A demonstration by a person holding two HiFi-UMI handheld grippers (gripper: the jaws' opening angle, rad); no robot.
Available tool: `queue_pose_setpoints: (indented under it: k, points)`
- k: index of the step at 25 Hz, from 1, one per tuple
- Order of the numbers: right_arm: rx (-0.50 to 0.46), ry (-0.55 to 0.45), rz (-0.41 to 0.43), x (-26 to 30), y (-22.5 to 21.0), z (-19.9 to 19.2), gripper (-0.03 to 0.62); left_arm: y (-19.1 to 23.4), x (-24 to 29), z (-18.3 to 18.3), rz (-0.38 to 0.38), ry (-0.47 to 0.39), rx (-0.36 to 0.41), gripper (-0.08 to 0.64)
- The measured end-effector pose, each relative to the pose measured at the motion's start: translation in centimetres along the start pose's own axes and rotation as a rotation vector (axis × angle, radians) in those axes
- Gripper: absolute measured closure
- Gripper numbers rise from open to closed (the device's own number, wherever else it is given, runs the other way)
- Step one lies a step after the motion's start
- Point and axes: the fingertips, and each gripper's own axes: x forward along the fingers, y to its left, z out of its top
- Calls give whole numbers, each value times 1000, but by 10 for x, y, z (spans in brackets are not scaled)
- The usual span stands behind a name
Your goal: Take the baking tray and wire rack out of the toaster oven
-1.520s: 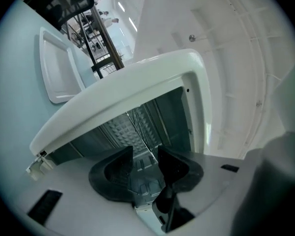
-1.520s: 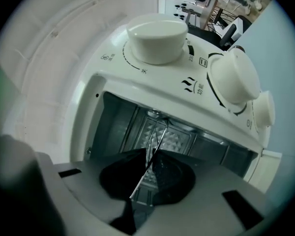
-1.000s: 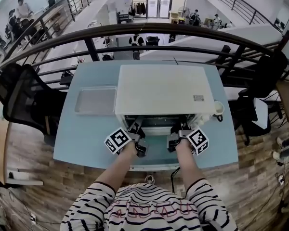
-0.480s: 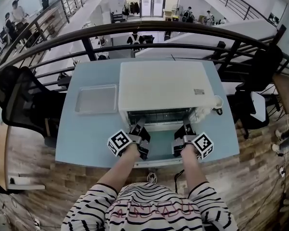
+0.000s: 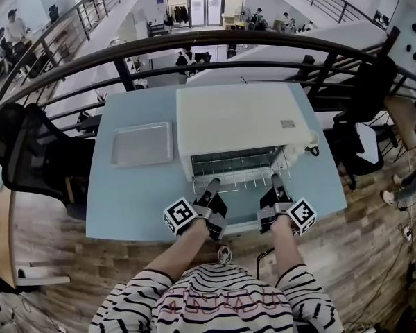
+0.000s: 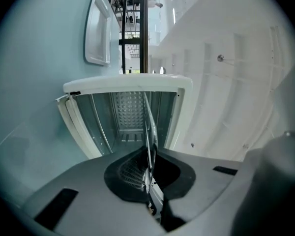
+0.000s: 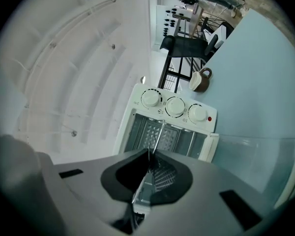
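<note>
Far left on the blue table, the tray lies flat, already out, just beside the oven. Now the left gripper: its jaws have just been closing and are pressed onto the front edge of the rack. In the left gripper view the wire runs edge-on between the pads. The rack sits part-way out, front bars poking past the oven mouth above the dropped-open door, its back inside. Across to the right gripper: jaws squeezed together on that same front edge, nearer the right corner. The wire is plain between them in the right gripper view. Both grippers point level at the oven, side by side. On the oven's right end is a row of three knobs, and a mug stands on the table just past that corner.
</note>
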Motion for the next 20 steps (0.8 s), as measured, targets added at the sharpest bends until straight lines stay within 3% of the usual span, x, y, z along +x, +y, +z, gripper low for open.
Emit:
queue_pose_setpoints:
  k: [9, 14, 20]
  points:
    - [2, -79, 1, -52, 1, -9, 560, -2, -38, -29, 4, 111, 4, 537]
    - [-2, -122, -4, -78, 7, -18, 560, -16, -50, -38, -67, 164, -30, 537]
    - [-3, -163, -44, -122, 1, -39, 560, -4, -83, -52, -17, 237, -29, 537]
